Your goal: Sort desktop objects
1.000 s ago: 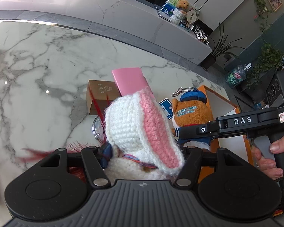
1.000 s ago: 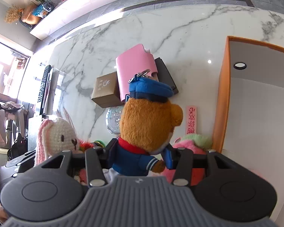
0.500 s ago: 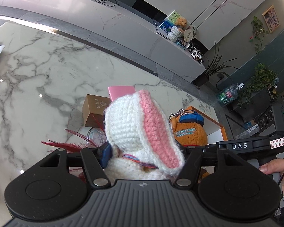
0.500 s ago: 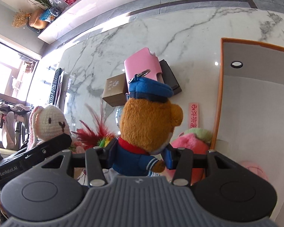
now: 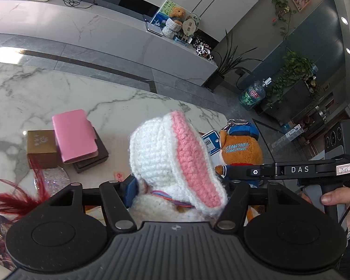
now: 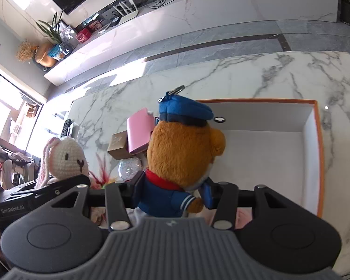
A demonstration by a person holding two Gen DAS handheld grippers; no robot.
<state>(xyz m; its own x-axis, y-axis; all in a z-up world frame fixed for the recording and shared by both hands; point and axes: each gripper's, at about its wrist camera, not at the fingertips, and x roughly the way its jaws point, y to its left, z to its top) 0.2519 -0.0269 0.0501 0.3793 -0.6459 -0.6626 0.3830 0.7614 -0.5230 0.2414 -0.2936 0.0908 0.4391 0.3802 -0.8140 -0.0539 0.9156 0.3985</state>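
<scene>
The marble table [image 6: 256, 74] carries an orange-rimmed white box [image 6: 318, 154], its visible floor bare, though something pink shows at its near edge behind the right claw. That right claw [image 6: 172, 194] is clamped on a bear plush in a blue cap [image 6: 184, 154], held above the table beside the box. The left claw [image 5: 182, 190] grips a crocheted white rabbit [image 5: 161, 154], also lifted. The two toys hang close together, so they could bump, or the rabbit's floppy ear snag the bear's keyring. On the table lie a pink case [image 5: 75, 137] atop a dark box, a brown box [image 5: 40, 148] and red feathers [image 5: 16, 200].
</scene>
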